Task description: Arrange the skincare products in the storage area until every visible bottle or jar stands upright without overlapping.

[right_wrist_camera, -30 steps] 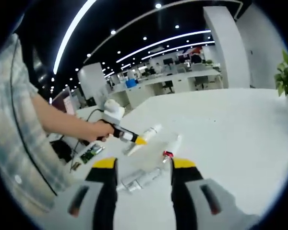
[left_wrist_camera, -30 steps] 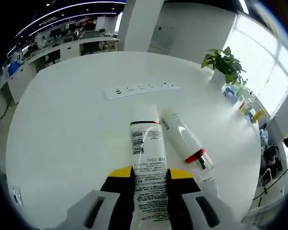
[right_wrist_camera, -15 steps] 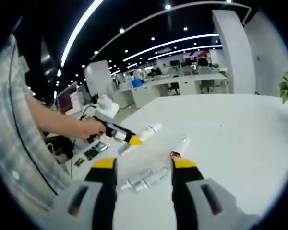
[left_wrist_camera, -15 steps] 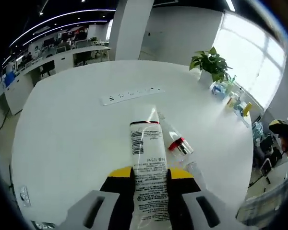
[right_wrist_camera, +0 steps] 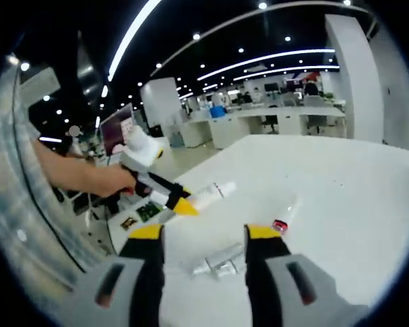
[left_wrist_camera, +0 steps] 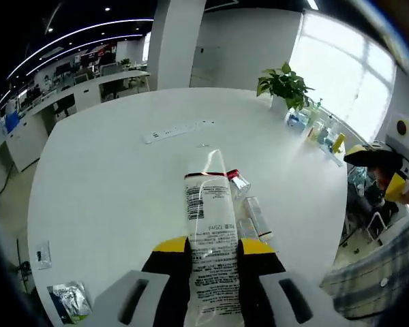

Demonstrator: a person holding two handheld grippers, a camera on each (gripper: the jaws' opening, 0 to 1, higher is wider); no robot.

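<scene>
You've raised the white tube (left_wrist_camera: 210, 235), clenched in your left gripper (left_wrist_camera: 206, 255), clear of the table (left_wrist_camera: 109, 184) for standing upright; your right gripper (right_wrist_camera: 201, 235) waits, jaws apart.

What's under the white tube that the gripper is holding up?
Below the white squeeze tube held in the left gripper is the white table, with a red-banded clear bottle and another small clear bottle lying flat. The tube hides part of them.
</scene>
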